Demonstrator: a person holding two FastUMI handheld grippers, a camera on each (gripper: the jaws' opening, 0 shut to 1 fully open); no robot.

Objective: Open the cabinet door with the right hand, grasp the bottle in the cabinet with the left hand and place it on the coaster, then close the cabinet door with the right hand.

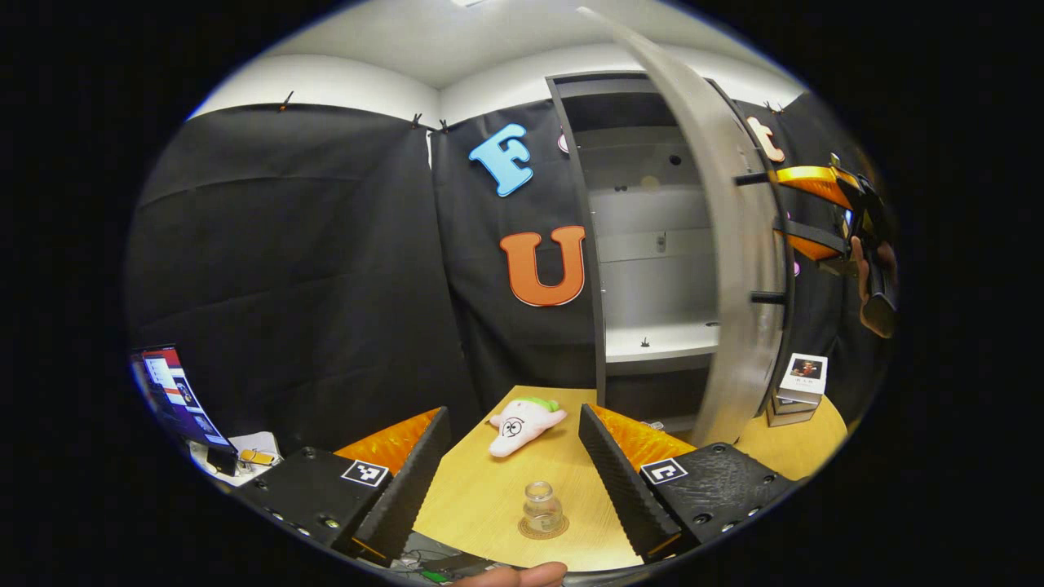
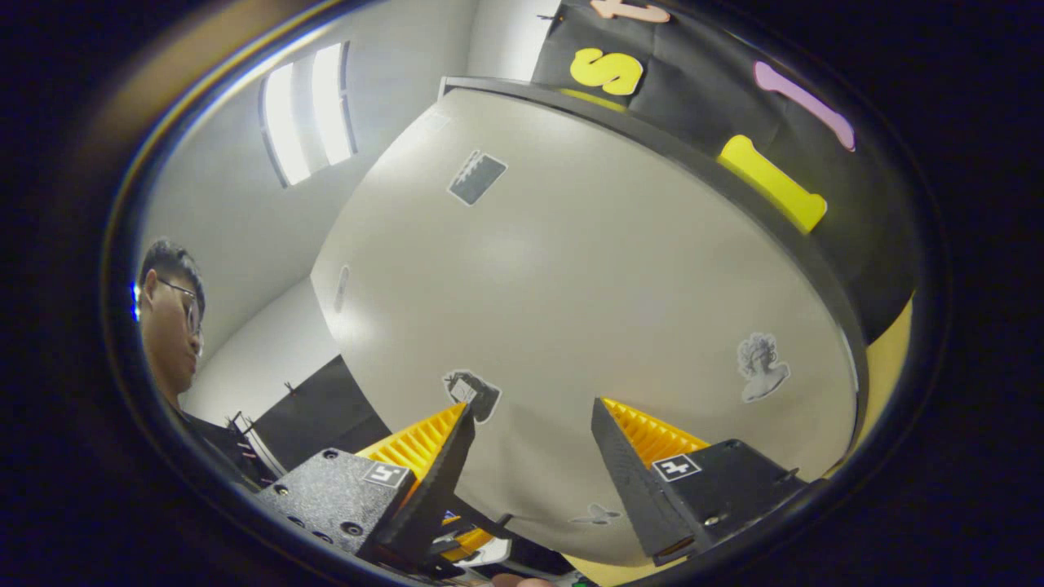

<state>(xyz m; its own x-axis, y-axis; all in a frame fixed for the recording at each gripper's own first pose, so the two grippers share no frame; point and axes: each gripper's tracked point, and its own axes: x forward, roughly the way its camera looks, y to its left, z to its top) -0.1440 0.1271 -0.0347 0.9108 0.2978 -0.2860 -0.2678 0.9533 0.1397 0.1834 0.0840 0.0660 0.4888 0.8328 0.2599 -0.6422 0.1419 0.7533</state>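
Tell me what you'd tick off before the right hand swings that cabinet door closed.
1. Small clear glass bottle standing on the round brown coaster: ok.
2. Left gripper open, apart from the bottle: ok.
3. Grey cabinet door open, ready to be pushed: ok.
4. Right gripper at the door's black handle, jaws open: ok.
5. Cabinet's white shelf bare in the door's path: ok.
6. Door swing clears the small white box beside the cabinet: cannot tell.

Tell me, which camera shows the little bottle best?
The left gripper view: the bottle stands upright on the coaster, between the open left gripper fingers. The right gripper view faces the cabinet door instead.
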